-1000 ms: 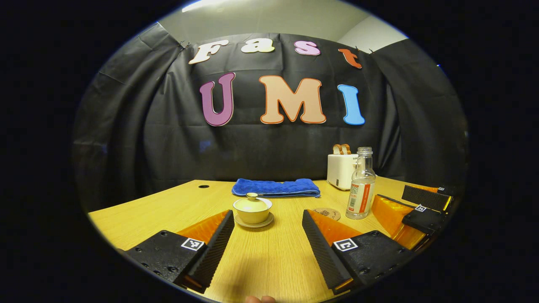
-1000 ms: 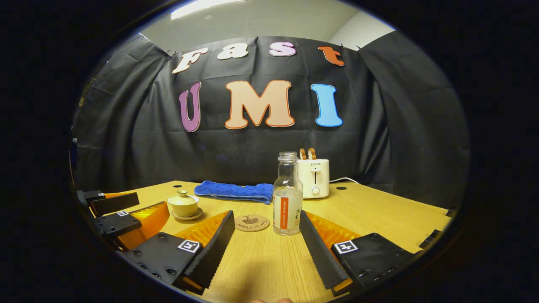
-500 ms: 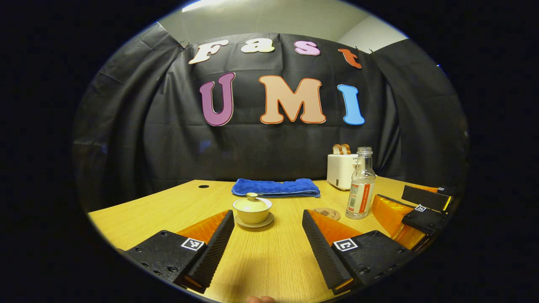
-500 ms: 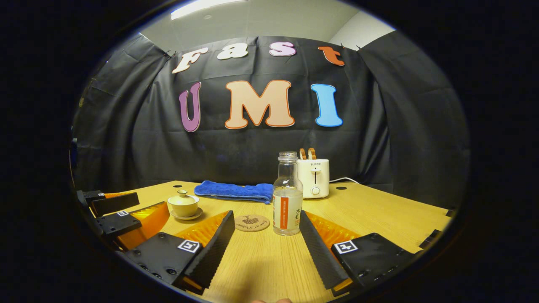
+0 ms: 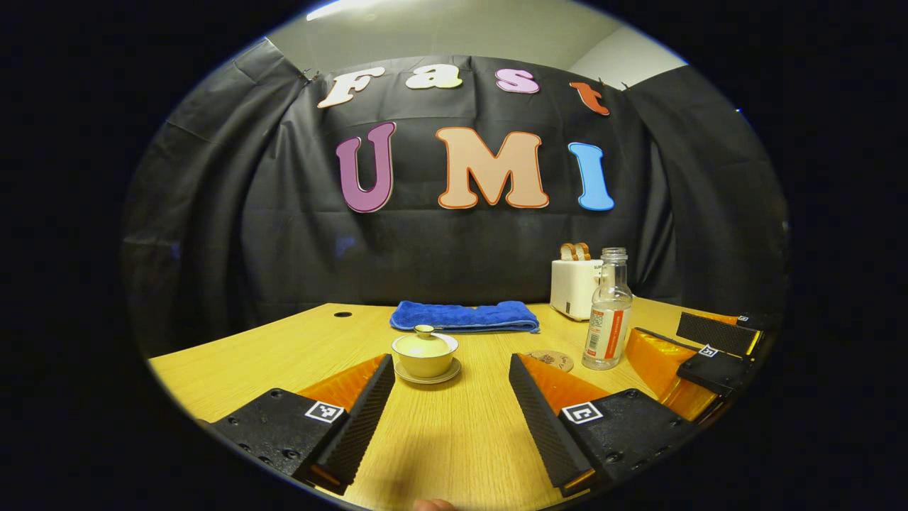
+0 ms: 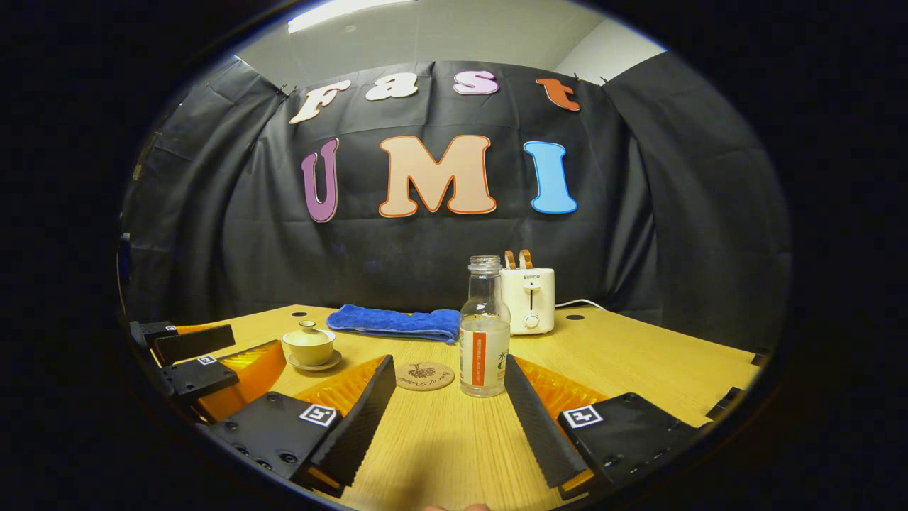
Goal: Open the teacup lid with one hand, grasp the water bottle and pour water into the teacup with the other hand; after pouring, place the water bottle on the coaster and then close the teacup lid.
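Note:
A pale lidded teacup (image 5: 425, 353) on a saucer stands on the wooden table (image 5: 284, 355), just beyond my open left gripper (image 5: 451, 363), whose fingers hold nothing. The same teacup (image 6: 309, 345) sits at the left in the right gripper view. A clear uncapped water bottle (image 6: 484, 330) with a little water stands upright just ahead of my open right gripper (image 6: 448, 363), near the tip of its right-hand finger. A round cork coaster (image 6: 424, 375) lies to the bottle's left. In the left gripper view the bottle (image 5: 607, 312) and the coaster (image 5: 551, 360) lie right of the teacup.
A folded blue towel (image 5: 464, 316) lies at the back of the table. A white toaster (image 6: 528, 299) with bread in it stands behind the bottle, its cord trailing right. The right gripper (image 5: 709, 349) shows at the right edge of the left gripper view.

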Available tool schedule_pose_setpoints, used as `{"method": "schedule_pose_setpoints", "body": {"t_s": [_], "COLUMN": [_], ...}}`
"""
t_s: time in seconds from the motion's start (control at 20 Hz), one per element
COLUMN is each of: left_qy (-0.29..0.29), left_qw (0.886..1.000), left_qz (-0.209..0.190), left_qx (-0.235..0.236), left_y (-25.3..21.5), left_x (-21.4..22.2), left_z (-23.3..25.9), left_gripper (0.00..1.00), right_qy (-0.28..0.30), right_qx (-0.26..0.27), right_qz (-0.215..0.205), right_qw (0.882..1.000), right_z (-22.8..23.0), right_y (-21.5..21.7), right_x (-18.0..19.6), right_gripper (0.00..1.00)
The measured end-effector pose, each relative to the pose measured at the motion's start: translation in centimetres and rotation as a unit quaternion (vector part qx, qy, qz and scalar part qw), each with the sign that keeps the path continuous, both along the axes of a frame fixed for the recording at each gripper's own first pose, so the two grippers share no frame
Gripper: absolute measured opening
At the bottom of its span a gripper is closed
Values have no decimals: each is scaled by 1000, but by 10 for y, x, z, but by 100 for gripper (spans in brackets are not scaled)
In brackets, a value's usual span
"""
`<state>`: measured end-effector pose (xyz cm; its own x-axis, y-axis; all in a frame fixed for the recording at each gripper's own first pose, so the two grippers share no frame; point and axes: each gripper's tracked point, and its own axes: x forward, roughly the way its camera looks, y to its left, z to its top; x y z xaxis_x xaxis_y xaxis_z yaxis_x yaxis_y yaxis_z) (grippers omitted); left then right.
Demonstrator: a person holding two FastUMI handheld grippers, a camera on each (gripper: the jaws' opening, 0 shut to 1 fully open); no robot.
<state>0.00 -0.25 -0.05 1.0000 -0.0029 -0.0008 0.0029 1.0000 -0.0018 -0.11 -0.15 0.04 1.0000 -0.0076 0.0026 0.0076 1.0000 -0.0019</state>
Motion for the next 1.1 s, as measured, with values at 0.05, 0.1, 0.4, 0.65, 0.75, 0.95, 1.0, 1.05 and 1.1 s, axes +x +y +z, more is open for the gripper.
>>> {"method": "schedule_pose_setpoints", "body": {"t_s": [0.05,0.1,0.4,0.65,0.75,0.95,1.0,1.05,1.1], "left_qy": [0,-1,-7,9,11,21,25,36,42], "left_qw": [1000,1000,1000,1000,1000,1000,1000,999,999], "left_qz": [0,0,-13,-13,0,16,18,19,19], "left_qx": [0,0,-1,-4,-6,-1,7,17,23], "left_y": [1,0,-5,5,16,37,40,41,40], "left_x": [1,0,2,20,34,66,75,84,92], "left_z": [-1,0,3,9,20,41,44,41,39], "left_gripper": [95,95,95,95,95,95,95,94,95], "right_qy": [0,0,1,1,1,-1,-2,-2,-2], "right_qx": [0,0,0,-1,-1,-2,-2,-2,-2], "right_qz": [0,0,4,-20,-26,-38,-42,-48,-52], "right_qw": [1000,1000,1000,1000,1000,999,999,999,999], "right_z": [0,-1,0,0,0,1,0,1,1], "right_y": [0,0,-2,-29,-36,-50,-54,-59,-63], "right_x": [0,0,1,12,15,20,22,23,24], "right_gripper": [95,95,95,98,98,95,95,95,95]}}
